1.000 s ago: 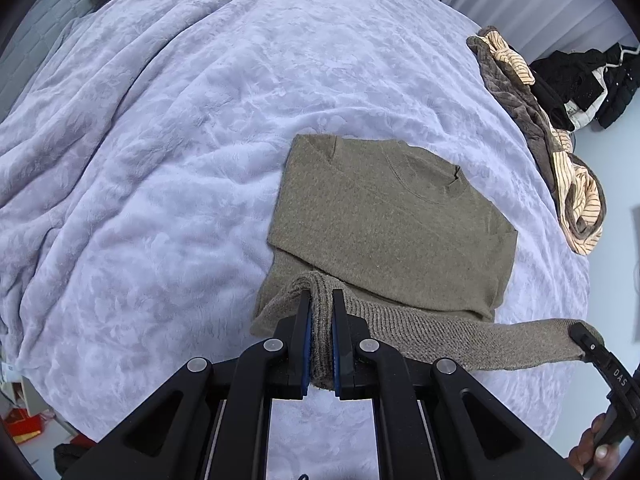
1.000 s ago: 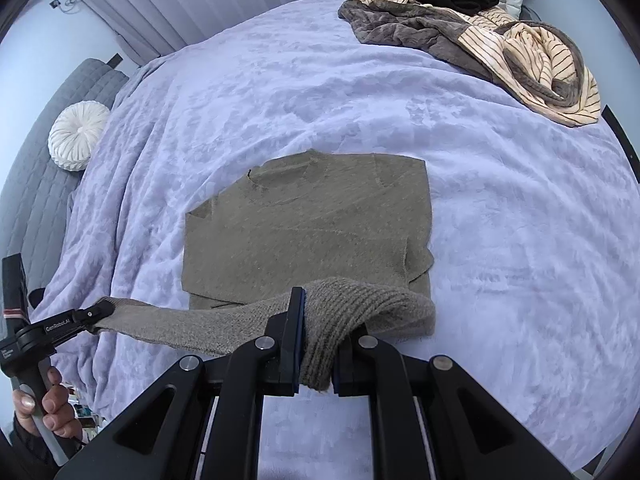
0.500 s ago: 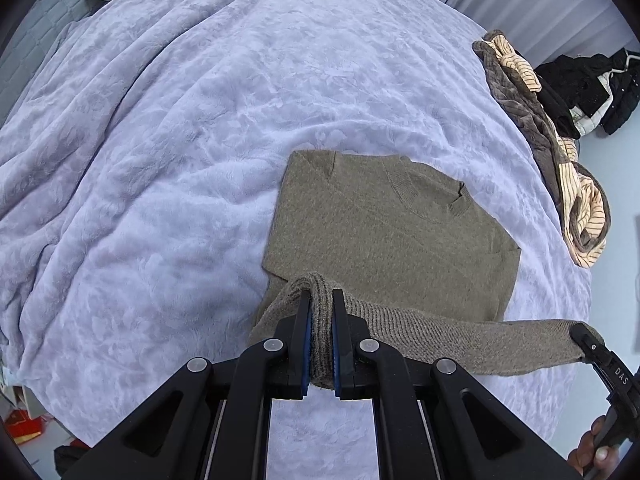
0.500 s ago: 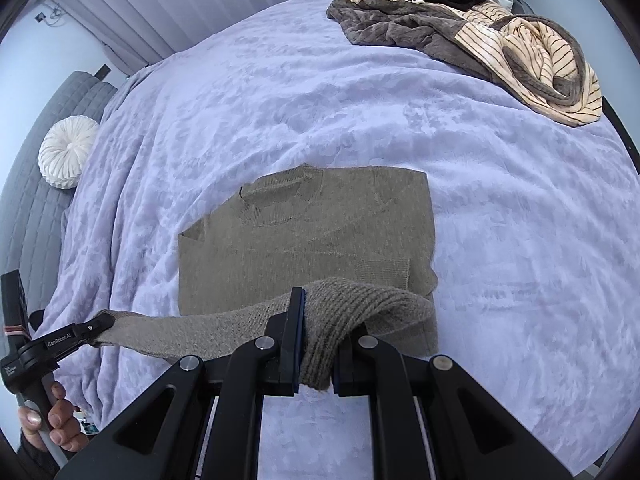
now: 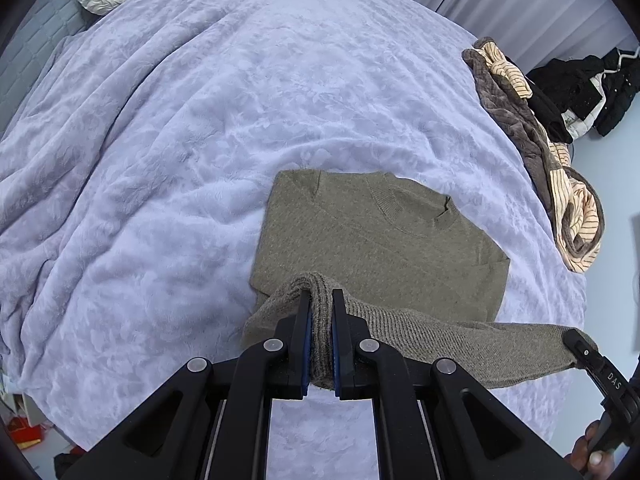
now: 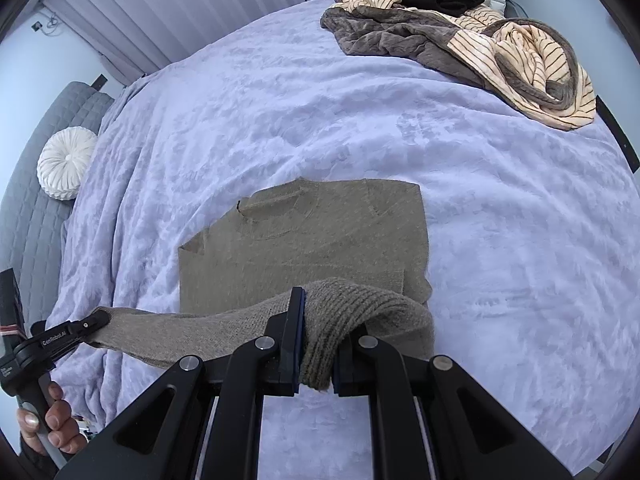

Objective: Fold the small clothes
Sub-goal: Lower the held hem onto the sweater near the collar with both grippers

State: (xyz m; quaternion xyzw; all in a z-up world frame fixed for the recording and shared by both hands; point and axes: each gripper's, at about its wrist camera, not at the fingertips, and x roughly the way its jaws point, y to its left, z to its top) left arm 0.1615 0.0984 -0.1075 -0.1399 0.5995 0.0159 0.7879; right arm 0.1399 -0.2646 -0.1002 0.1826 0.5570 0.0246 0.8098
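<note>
Sweater: is lying flat on the blanket just ahead of both tools, collar at the far end, sides already turned in.
Hem: is being held up off the blanket, stretched in a band between the two tools.
Left gripper: is being kept clamped narrow on the ribbed hem corner, which is bunching up between the pads.
Right gripper: is likewise being kept pinched on the other hem corner, with the rib draped over its right jaw.
Change: compared with a second ago, the body is being seen further ahead of the tools and the band is being drawn tauter; both grips are being kept unchanged.
Meaning: the hem is probably being tensioned before being carried forward over the body toward the collar.
Pile: other clothes are lying far ahead to the right, well apart.
</note>
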